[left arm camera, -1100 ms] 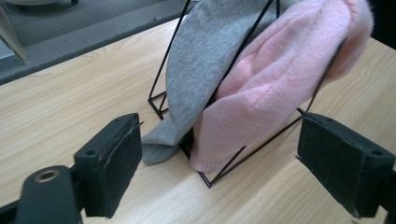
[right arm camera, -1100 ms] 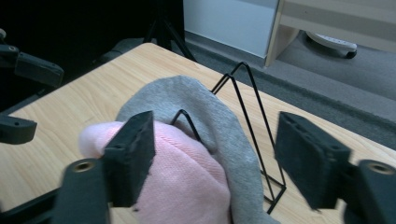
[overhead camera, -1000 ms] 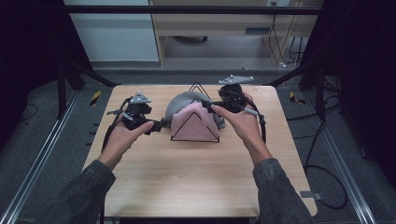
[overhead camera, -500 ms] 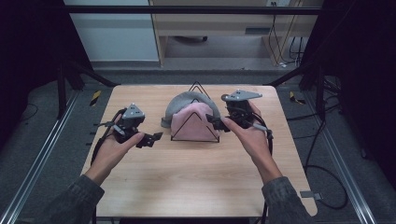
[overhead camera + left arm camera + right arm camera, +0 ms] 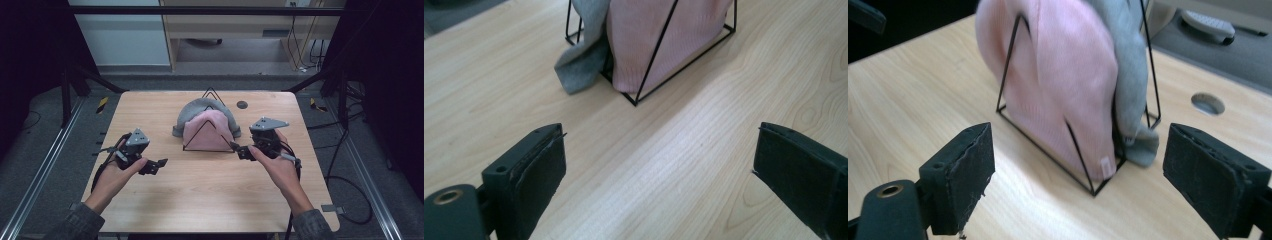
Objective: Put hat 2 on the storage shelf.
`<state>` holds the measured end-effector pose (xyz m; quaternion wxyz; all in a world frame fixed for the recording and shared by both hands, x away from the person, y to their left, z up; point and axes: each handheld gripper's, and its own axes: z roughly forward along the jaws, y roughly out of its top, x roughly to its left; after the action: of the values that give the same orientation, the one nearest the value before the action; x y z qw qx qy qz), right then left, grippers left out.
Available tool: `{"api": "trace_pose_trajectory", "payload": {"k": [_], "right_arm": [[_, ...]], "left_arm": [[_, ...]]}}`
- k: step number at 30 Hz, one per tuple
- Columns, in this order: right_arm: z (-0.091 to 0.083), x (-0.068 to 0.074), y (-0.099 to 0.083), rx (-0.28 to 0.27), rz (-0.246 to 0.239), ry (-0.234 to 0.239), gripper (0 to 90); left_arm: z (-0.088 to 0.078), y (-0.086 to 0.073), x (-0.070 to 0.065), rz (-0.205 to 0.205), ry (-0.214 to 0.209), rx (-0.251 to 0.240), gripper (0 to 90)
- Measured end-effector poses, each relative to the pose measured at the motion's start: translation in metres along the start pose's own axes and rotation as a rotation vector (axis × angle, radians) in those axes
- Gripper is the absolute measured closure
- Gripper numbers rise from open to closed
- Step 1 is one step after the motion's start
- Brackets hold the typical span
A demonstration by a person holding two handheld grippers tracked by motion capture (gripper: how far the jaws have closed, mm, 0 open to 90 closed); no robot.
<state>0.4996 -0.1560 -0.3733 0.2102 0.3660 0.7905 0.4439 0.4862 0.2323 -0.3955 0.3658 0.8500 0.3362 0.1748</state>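
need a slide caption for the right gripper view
Open right gripper faces a black wire rack holding a pink knit hat and a grey one behind it.

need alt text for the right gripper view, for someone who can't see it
A pink knitted hat and a grey knitted hat stand propped in a black wire triangular rack on a light wooden table. The right gripper, its black jaws wide apart and holding nothing, frames them from below.

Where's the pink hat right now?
In the high view the pink hat sits in the black wire rack at the table's middle, in front of the grey hat, between the two grippers.
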Motion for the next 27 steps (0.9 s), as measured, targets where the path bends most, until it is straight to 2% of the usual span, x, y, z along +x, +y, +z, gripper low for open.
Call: {"api": "trace_pose_trajectory", "payload": {"k": [7, 15, 27], "right_arm": [[0.004, -0.002, -0.028, 0.023, 0.003, -0.030, 13.6], [0.007, -0.005, -0.057, 0.066, 0.025, -0.039, 13.7], [0.015, -0.004, -0.086, 0.127, 0.028, -0.036, 13.8]], "left_arm": [[0.007, -0.015, 0.000, -0.010, -0.009, 0.033, 6.2], [0.014, -0.027, -0.001, -0.013, -0.022, 0.062, 6.4], [0.033, -0.048, -0.008, -0.014, -0.037, 0.116, 6.5]]}}
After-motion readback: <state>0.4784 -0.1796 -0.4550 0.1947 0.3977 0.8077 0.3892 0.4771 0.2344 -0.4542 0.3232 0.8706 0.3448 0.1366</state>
